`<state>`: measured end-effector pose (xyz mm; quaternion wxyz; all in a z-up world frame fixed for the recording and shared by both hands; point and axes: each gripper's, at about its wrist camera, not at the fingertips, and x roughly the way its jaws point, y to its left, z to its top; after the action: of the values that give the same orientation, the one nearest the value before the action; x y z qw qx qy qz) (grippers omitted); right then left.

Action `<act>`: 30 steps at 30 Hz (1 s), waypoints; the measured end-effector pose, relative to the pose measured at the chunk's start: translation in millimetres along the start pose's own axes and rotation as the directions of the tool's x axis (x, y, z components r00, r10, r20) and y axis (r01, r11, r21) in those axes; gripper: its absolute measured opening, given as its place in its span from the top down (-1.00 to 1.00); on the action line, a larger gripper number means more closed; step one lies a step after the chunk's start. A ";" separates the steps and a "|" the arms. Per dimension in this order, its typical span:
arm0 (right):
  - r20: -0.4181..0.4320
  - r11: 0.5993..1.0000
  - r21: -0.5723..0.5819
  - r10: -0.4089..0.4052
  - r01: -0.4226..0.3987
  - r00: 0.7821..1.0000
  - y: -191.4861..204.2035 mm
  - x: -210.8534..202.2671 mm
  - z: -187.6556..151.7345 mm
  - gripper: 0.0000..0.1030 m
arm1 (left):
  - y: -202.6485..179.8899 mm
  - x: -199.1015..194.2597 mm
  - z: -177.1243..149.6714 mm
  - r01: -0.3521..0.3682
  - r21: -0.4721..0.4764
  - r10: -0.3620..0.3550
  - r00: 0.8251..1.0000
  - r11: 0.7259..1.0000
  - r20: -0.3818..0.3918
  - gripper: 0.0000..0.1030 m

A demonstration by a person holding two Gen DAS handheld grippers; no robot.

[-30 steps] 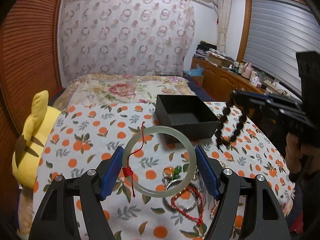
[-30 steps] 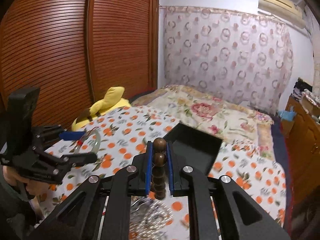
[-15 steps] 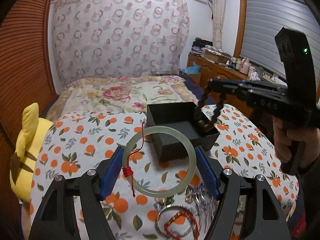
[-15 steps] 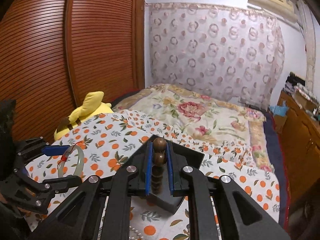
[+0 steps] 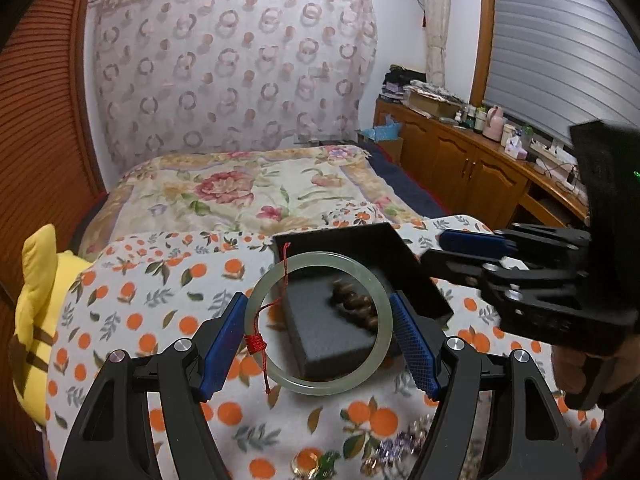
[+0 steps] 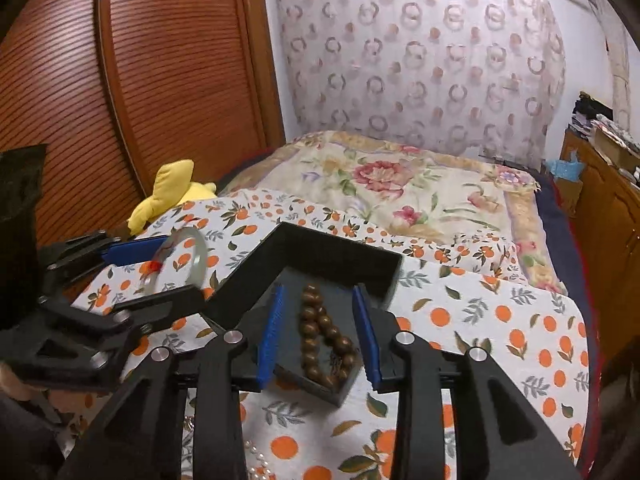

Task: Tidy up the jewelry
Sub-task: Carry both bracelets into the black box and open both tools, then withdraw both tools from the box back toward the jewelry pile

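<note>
My left gripper (image 5: 320,340) is shut on a pale green jade bangle (image 5: 276,376) with a red cord, held just above the near side of the black box (image 5: 404,268). A brown wooden bead bracelet (image 6: 324,344) lies inside the black box (image 6: 320,252); it also shows blurred through the bangle in the left wrist view (image 5: 356,304). My right gripper (image 6: 318,336) is open above the box, one finger on each side of the beads, not touching them. It shows at the right of the left wrist view (image 5: 472,248).
The box stands on an orange-print cloth (image 5: 160,300). Loose jewelry (image 5: 360,456) lies near the front edge, with pearls (image 6: 256,460) below my right gripper. A yellow plush toy (image 5: 36,280) sits at the left. A floral bed (image 6: 400,184) lies beyond.
My right gripper opened and let the wooden bead bracelet drop into the black box. My left gripper moved forward with the bangle to the box.
</note>
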<state>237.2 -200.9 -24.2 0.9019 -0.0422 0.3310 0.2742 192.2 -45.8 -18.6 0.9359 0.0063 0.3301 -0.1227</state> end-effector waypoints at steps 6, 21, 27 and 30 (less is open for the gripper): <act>0.014 0.999 0.034 -0.019 0.019 1.000 -20.1 -19.6 -12.8 0.26 | -10.9 26.6 9.9 -0.013 0.023 0.014 0.999 1.000 -0.044 -0.34; 0.021 0.998 0.066 -0.016 0.015 1.000 -36.4 -34.4 -39.3 0.26 | -20.9 45.3 10.6 -0.025 0.055 0.029 0.996 0.998 -0.084 -0.57; 0.038 0.997 0.073 -0.023 0.020 0.999 -29.8 -45.7 -49.7 0.26 | -14.3 15.7 6.2 -0.013 0.043 0.015 0.999 0.999 -0.049 -0.57; 0.047 0.998 0.058 -0.021 0.018 0.999 -18.3 -54.2 -58.5 0.26 | -10.9 -1.3 -1.4 -0.018 0.046 0.020 0.999 0.999 -0.038 -0.57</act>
<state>179.0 -256.8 -38.1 0.9129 -0.0131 0.3169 0.2569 187.8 -56.0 -18.2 0.9301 0.0332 0.3453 -0.1210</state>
